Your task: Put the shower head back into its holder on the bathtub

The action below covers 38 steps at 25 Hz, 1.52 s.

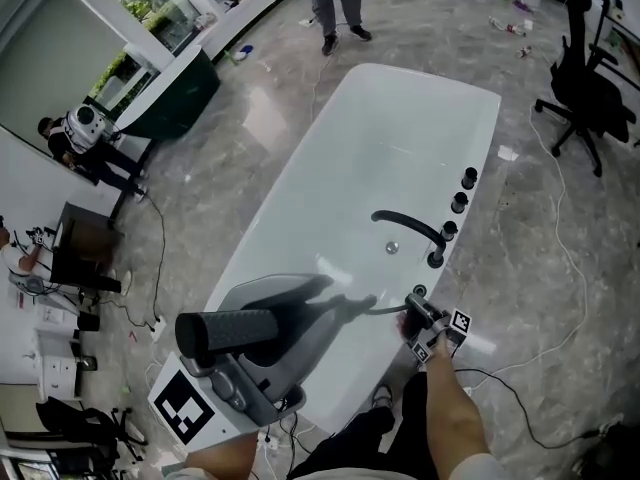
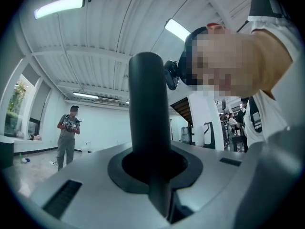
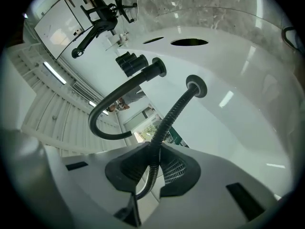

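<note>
While in left claw (image 2: 153, 171), one showerhead (image 1: 235, 330)

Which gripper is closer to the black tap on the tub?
Right. The right gripper, shut on the hose, is just beside the tap; the left gripper, holding the shower head, is farther left.

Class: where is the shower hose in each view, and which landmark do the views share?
Head view: shower hose, lower centre-right.
Left gripper view: not in it.
Right gripper view: shower hose at centre, between the jaws.
Shared landmark: black tap spout, head and right gripper views only.
</note>
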### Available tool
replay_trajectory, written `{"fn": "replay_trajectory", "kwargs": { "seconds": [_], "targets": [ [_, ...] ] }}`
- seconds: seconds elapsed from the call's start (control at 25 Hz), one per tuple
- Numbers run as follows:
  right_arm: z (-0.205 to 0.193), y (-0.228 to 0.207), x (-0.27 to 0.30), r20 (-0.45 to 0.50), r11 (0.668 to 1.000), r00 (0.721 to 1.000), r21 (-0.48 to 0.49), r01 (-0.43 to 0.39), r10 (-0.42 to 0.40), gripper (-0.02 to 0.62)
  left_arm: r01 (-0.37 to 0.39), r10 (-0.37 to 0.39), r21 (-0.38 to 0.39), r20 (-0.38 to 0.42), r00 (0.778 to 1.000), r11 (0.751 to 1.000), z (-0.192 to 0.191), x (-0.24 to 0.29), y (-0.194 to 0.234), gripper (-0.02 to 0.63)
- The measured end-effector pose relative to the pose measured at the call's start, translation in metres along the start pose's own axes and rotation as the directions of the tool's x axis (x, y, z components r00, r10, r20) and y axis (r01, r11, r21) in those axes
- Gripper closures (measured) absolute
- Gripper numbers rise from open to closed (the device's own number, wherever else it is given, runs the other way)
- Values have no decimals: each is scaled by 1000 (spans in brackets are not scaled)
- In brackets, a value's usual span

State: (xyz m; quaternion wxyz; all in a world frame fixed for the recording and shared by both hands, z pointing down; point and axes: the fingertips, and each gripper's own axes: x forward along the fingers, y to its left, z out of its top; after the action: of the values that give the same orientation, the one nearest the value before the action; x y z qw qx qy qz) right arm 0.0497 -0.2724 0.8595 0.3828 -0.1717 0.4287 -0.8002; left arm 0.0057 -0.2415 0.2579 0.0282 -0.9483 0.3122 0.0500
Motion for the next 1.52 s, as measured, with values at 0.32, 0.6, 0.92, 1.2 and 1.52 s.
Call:
{"fn": "replay_trajectory", "kwargs": {
  "seconds": [0.32, 0.6, 0.92, 1.2, 1.52],
  "targets": [
    [30, -18, -3, -20, 997, 997, 9, 75, -74, 525, -29, 29, -27, -11, 1000, 999, -24, 36, 10, 551],
    [32, -16, 1, 5, 998, 998, 13, 60, -60, 443, -28, 28, -28, -19, 999, 999, -36, 38, 14, 551],
    [14, 4, -29, -18, 1000, 1000, -15, 5, -5, 443, 1, -3, -57, -35, 999, 998, -62, 43, 4, 551],
    [-14, 73, -68, -150, 961, 988, -268, -73, 33, 443, 10, -16, -94, -58, 998, 996, -121, 62, 2, 551],
    [-27, 164, -109, -170, 839, 975, -502, -210, 142, 443, -62, 44, -125, -147, 988, 990, -245, 69, 17, 551]
  ]
}}
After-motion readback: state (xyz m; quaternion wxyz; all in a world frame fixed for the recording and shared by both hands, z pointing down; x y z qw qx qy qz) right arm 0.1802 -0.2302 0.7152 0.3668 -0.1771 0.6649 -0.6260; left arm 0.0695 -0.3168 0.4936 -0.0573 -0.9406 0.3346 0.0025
